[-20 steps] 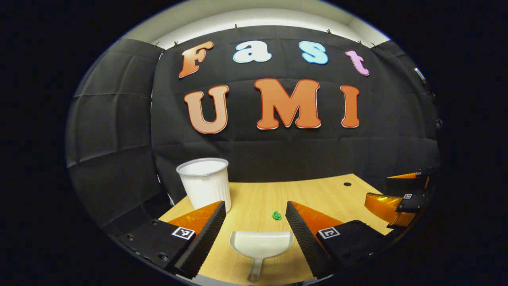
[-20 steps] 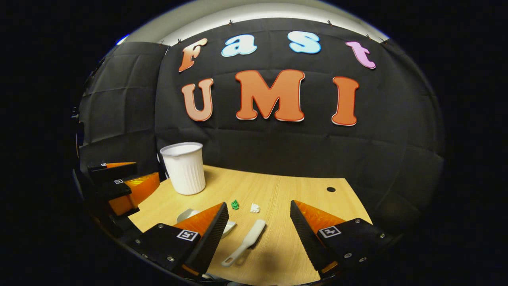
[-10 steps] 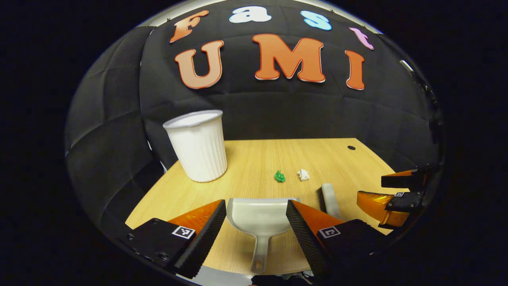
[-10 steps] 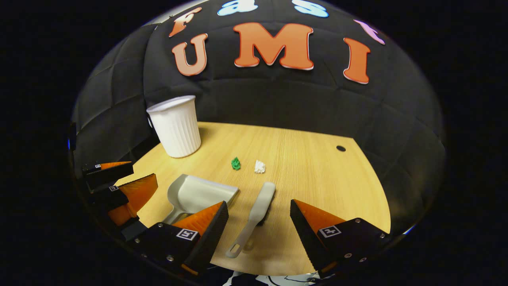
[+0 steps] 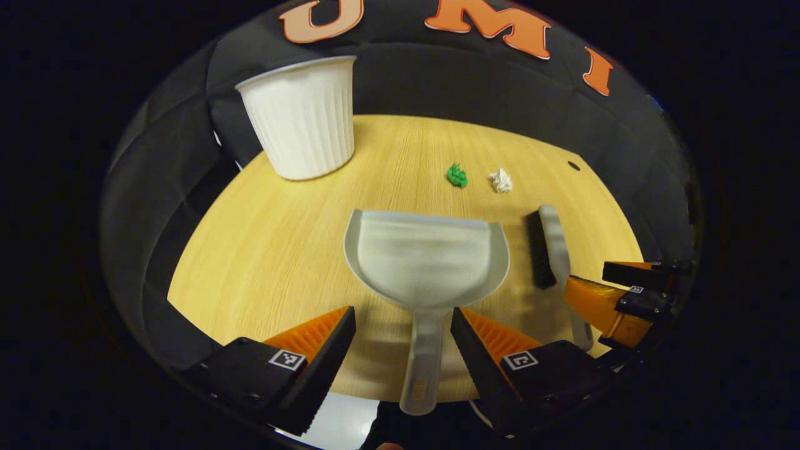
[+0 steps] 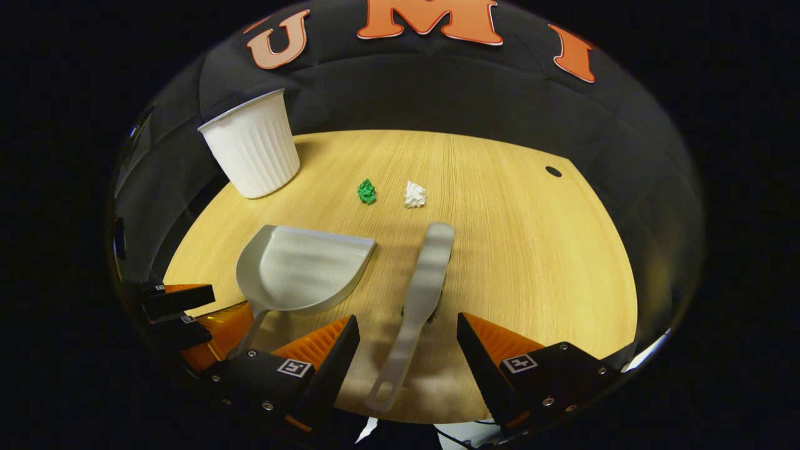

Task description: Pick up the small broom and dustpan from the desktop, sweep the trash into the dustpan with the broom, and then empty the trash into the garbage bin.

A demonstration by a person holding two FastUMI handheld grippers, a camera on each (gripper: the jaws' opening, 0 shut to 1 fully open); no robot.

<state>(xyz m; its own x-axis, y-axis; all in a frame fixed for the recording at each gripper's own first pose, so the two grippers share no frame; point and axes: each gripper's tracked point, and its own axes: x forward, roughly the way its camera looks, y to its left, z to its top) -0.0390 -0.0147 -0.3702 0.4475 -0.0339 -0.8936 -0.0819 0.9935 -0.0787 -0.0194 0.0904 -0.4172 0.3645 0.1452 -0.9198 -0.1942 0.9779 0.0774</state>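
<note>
Left claw: your left claw (image 5: pixel 403 325) is spread wide above the table, with the dustpan handle lying in the gap between its fingers; neither finger touches the handle.
Right claw: your right claw (image 6: pixel 406 334) is also wide, and the broom handle runs up through the gap, clear of both fingers. In the left gripper view this claw (image 5: pixel 615 290) sits at 4 o'clock, over the broom's handle.
Dustpan: the grey dustpan (image 5: pixel 428 259) lies flat on the table, its open mouth pointing to 12 o'clock and its handle to 6 o'clock in the left gripper view. In the right gripper view the pan (image 6: pixel 300 269) sits at 9 o'clock of the broom, and your left claw (image 6: pixel 187 312) is at its handle end.
Broom: the small broom (image 6: pixel 422 290) lies on the table, head towards 12 o'clock, just beside the dustpan. In the left gripper view its dark bristles (image 5: pixel 540 250) face the pan.
Trash: a green scrap (image 5: pixel 457 175) and a white scrap (image 5: pixel 500 180) sit near each other on the bare wood, beyond the pan and the broom head.
Bin: the white ribbed bin (image 5: pixel 303 119) stands upright at 11 o'clock, near the back edge.
Table: the wooden table (image 6: pixel 531 250) has a small dark hole (image 6: pixel 553 171) at 2 o'clock.
</note>
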